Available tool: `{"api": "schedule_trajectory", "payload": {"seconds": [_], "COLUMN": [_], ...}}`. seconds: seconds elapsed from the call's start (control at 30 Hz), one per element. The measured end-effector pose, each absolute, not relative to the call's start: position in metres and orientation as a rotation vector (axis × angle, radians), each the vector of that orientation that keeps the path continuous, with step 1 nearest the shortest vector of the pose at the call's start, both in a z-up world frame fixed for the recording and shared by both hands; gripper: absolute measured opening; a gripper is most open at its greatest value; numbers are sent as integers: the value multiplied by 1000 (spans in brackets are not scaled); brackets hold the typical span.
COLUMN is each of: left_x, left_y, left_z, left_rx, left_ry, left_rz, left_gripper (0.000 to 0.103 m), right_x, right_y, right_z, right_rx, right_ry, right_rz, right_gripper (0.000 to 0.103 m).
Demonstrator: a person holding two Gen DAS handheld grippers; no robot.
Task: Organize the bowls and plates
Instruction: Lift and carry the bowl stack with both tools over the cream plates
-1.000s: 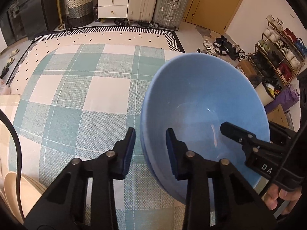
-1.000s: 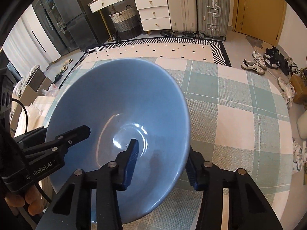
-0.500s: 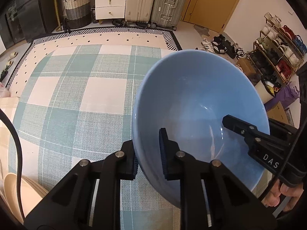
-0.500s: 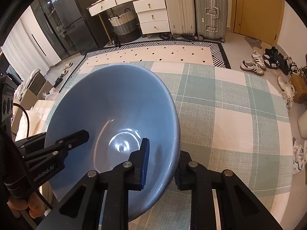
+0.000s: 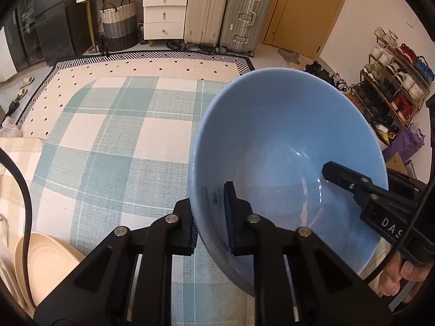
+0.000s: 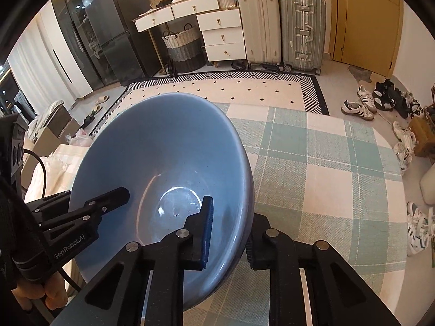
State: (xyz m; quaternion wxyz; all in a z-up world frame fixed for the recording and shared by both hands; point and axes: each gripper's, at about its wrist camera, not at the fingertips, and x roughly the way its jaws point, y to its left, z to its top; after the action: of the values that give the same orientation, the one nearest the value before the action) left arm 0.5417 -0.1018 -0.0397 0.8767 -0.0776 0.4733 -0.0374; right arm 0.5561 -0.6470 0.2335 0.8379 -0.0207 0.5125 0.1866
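- Step in hand, as I read it: one large, glossy sky-blue ceramic bowl (image 5: pixel 285 163) is held up between both claws, clear of the counter's teal-and-white checked cloth (image 5: pixel 114 141), and tipped so that its hollow faces the cameras.
- The left claw (image 5: pixel 210 217) is clenched on the bowl's near-left wall, one blue pad inside, the other outside.
- The right claw (image 6: pixel 227 229) grips the opposite side of the rim the same way, inner pad on the glazed inside, outer finger against the outside. Its jaws look seated on the wall.
- A hand (image 5: pixel 399 277) shows at the lower right, behind the right claw's handle.
- Next, I judge, the bowl has to be carried level by both claws together toward wherever the crockery is being gathered, perhaps the stack at the lower left, then lowered and only then let go.
- Count: one blue bowl; one stack of cream-coloured shallow plates (image 5: pixel 46 260) at the counter's near-left edge, their number not clear to me; two claws.
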Motion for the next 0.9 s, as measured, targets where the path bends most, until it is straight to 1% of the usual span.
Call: {"api": "schedule_trajectory", "payload": {"seconds": [0.43, 0.9], "left_x": [486, 423], "left_y": [-66, 4], "left_z": [5, 26], "left_rx": [-150, -185], "left_ry": [922, 895], "left_rz": [5, 103], "left_gripper": [13, 13], "right_x": [516, 475], "right_y": [-606, -541], "right_z": [276, 294], "right_rx": [-75, -109], "right_ry": [1035, 1020], "right_rz": [466, 565], "right_gripper": [21, 21]}}
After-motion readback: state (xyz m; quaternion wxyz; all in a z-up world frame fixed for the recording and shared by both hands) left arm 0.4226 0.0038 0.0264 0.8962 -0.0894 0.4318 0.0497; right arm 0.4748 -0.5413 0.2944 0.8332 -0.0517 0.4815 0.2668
